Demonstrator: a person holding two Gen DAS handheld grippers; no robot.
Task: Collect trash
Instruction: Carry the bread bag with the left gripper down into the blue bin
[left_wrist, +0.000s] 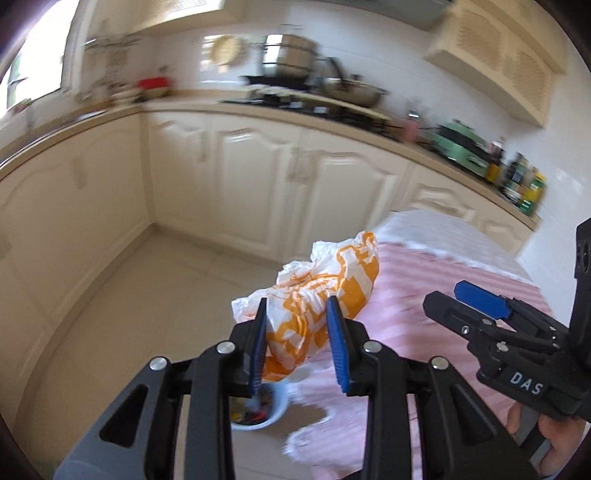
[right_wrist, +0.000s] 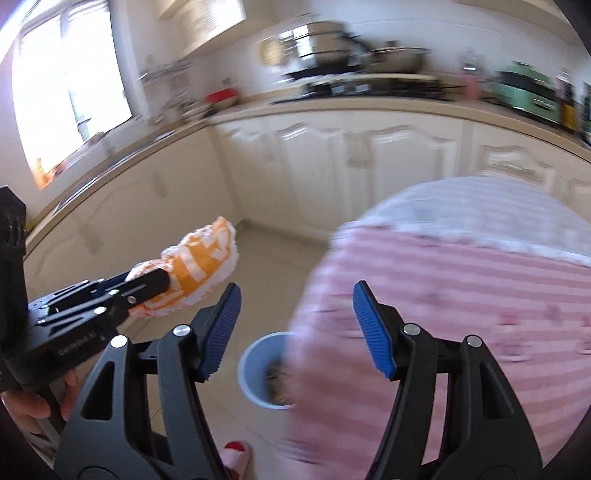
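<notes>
Left gripper (left_wrist: 297, 347) clamped on a crumpled orange-and-white plastic bag (left_wrist: 325, 291), held up beside the pink striped tablecloth (left_wrist: 424, 295), above a pale blue bin (right_wrist: 258, 369) on the floor. Right gripper (right_wrist: 295, 332) empty, jaws spread wide, hovering over the edge of the table.

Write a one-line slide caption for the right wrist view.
Left tongs hold a crumpled orange-and-white plastic bag above the floor's pale blue bin; open right tongs hover beside the pink-striped tablecloth.
</notes>
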